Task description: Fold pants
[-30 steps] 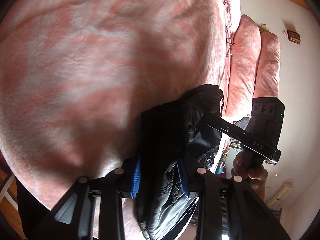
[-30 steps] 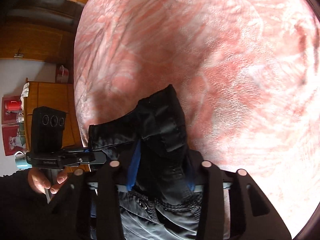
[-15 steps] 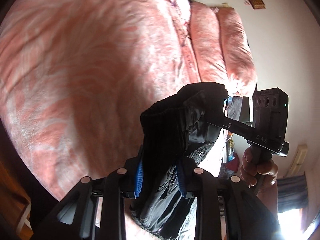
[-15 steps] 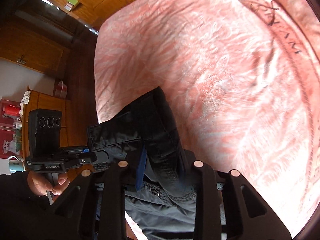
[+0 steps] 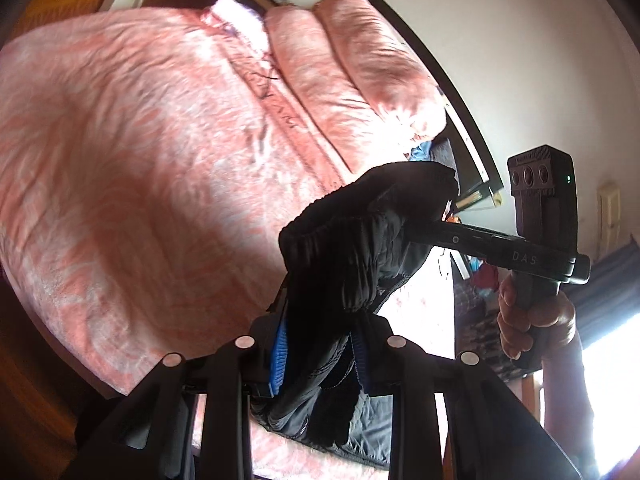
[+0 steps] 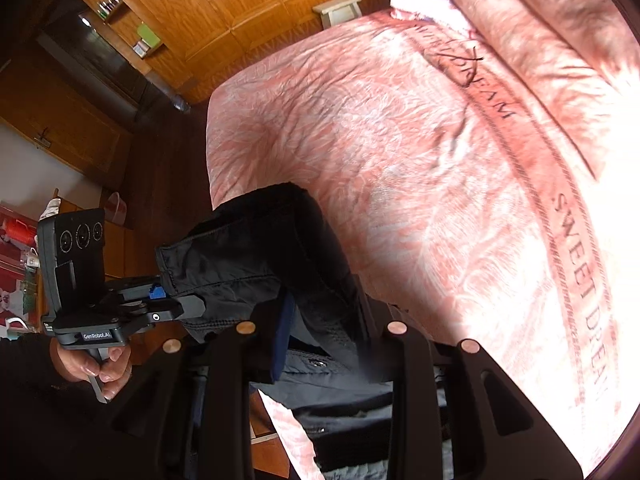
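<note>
The left gripper [image 5: 320, 356] has its blue-padded fingers [image 5: 280, 354] closed on the black pants [image 5: 352, 248], clamping a bunched fold of the ribbed waistband. The right gripper [image 6: 326, 332] likewise pinches the same waistband edge, its pad [image 6: 282, 332] pressed into the cloth. Between the two grips the band runs across, and the rest hangs downward toward the pink bedspread [image 5: 140, 160]. Compared with half a second ago, both views have tilted up: the pillows [image 5: 352, 76], the printed lettering [image 6: 576, 264] and the wood-panelled wall [image 6: 208, 12] now show, and the pants sit higher above the bed. The fabric is dark, quilted and shiny, with a snap button [image 6: 320, 363].
</note>
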Tool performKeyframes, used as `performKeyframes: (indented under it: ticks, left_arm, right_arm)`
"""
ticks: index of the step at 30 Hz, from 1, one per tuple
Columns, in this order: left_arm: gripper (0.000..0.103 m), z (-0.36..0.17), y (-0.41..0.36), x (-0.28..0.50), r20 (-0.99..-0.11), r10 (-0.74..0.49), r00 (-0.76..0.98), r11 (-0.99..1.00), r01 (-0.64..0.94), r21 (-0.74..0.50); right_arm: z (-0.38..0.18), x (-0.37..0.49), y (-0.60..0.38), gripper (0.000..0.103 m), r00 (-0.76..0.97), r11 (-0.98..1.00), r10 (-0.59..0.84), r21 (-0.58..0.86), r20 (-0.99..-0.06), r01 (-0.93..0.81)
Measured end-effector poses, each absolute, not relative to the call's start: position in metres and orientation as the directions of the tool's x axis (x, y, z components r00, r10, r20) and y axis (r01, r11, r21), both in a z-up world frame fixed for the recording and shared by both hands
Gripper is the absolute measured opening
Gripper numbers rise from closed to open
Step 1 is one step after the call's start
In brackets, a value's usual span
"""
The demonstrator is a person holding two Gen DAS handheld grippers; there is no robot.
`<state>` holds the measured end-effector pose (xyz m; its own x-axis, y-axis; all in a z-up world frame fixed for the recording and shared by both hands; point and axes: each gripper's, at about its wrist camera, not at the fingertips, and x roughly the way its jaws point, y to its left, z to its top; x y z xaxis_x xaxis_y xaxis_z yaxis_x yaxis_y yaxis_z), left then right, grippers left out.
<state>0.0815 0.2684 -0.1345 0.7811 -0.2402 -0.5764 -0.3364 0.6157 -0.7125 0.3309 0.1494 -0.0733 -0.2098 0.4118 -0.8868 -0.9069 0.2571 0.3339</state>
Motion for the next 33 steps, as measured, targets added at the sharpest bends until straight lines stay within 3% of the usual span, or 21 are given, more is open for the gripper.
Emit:
performKeyframes:
  ticks: [9, 33]
  left_arm:
    - [0.027, -0.086, 0.213, 0.08, -0.579, -0.238, 0.78, 0.723, -0.256, -0.642]
    - [0.027, -0.042, 0.123, 0.097, -0.617, -0.245, 0.748, 0.863, -0.122, -0.49]
  right_arm:
    - [-0.037, 0.324, 0.091, 0.026, -0.142, 0.293, 0.468, 0.305, -0.872, -0.906]
    - [-0.017, 0.334, -0.009, 0.026, -0.068, 0.331, 0.552, 0.293, -0.831, -0.897]
